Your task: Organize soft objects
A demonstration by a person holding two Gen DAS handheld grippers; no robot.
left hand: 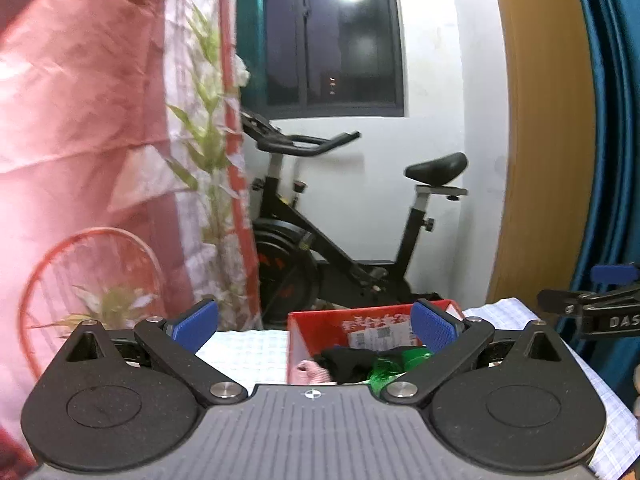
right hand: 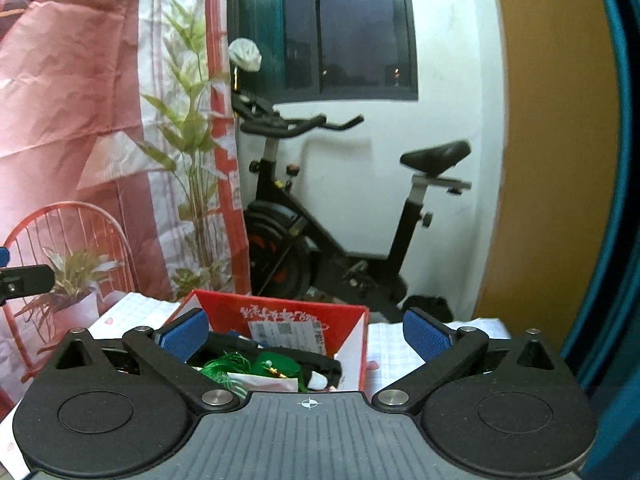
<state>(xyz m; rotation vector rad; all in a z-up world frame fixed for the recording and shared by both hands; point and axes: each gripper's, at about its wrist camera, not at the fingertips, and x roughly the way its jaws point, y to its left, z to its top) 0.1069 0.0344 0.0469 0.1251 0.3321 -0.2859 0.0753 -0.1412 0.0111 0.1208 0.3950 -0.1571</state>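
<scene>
The left tool (left hand: 316, 326) stands wide open with nothing between its blue pads (left hand: 198, 325), and it hangs in the air above the near part of the bench (left hand: 248, 350), which is covered with a pale checked cloth. The right tool (right hand: 306, 334) is spread just as wide and is likewise empty; its pads (right hand: 426, 336) frame the red box (right hand: 280, 312) from above without touching it.

The red box sits open-topped on the bench, with white printing and a paper label on its inner back wall. Inside it lie the soft things: a green tasselled piece (right hand: 228, 372), a black cloth (left hand: 346, 362) and a pink knitted item (left hand: 314, 372) (this one shows only in the left view, at the box's left corner). A small white-tipped bit (right hand: 318, 381) pokes out near the right wall of the box; what it belongs to I cannot tell.

Each tool shows at the edge of the other's view: the right one at the far right of the left view, the left one at the far left of the right view.

Behind the bench stand a black exercise bike (right hand: 320, 224) against a white wall, a dark window (left hand: 332, 36) above it, a printed pink backdrop (left hand: 80, 120) with bamboo and a red chair on the left, and a wooden panel (right hand: 548, 140) with a teal curtain (left hand: 612, 120) on the right.
</scene>
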